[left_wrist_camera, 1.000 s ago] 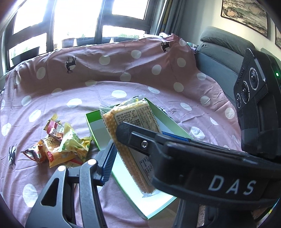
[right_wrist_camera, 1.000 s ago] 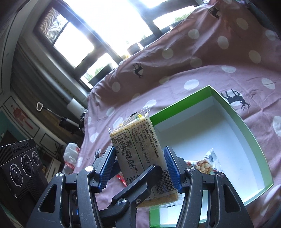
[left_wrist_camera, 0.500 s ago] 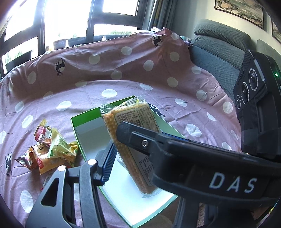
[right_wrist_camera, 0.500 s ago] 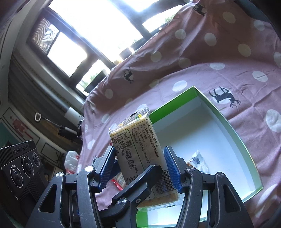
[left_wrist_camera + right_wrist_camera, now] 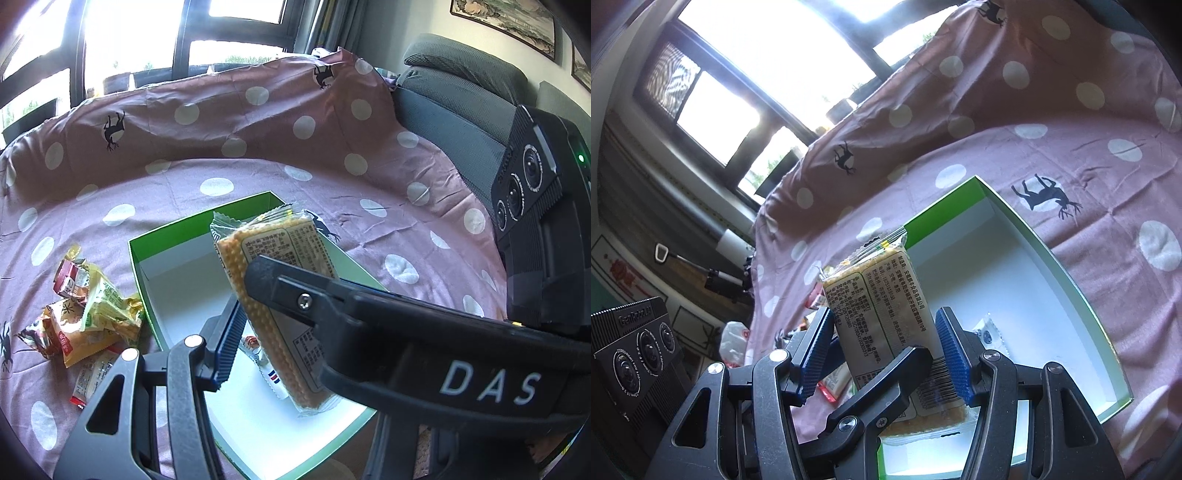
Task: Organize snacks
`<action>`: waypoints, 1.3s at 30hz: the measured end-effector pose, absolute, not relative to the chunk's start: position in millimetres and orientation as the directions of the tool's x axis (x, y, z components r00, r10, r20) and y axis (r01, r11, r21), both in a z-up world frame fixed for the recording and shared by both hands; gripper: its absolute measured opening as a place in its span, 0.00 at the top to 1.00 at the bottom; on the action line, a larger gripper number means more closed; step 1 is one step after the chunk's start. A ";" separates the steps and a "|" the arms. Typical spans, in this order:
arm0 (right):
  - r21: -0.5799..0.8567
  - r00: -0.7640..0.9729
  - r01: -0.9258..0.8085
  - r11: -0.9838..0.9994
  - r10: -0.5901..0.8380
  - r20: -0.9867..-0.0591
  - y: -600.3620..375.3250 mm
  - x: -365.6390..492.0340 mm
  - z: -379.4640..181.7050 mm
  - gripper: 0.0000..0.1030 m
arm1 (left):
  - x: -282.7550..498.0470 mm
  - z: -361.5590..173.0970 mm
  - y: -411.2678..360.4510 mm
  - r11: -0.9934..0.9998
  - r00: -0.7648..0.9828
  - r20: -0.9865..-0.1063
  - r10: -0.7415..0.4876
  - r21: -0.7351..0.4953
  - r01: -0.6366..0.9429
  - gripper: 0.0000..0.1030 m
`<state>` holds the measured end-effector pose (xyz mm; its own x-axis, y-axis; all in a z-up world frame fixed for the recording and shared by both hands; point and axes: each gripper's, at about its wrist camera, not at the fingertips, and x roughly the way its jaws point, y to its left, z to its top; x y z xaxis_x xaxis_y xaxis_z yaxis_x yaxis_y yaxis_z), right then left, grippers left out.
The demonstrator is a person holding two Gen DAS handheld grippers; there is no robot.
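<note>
Both tools, right tool [image 5: 884,354] and left tool [image 5: 280,321], clamp one clear-wrapped yellow wafer pack [image 5: 882,310] above the green-rimmed white cardboard box [image 5: 1082,291]

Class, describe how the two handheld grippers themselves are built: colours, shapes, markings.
The left gripper and right gripper are alike: dark grey plastic frames with triangular cut-outs and silver screws, and ribbed blue finger pads. One gripper's body bears white letters "DAS". Each carries a black ribbed camera block with three round lenses.
</note>
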<state>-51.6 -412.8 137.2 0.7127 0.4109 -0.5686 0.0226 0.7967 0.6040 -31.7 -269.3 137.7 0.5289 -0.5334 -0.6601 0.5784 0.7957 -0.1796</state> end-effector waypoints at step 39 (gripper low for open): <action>0.621 0.625 0.153 0.769 0.411 -0.664 -421.8 -19.8 88.5 0.44 | 8.6 85.6 -276.7 0.787 0.357 -0.754 -0.552 -0.328 0.523 0.56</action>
<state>-19.8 -421.8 88.5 0.6247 0.4112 -0.6638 0.1534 0.7689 0.6207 8.6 -276.7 85.6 0.3570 -0.5520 -0.7536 0.5230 0.7866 -0.3284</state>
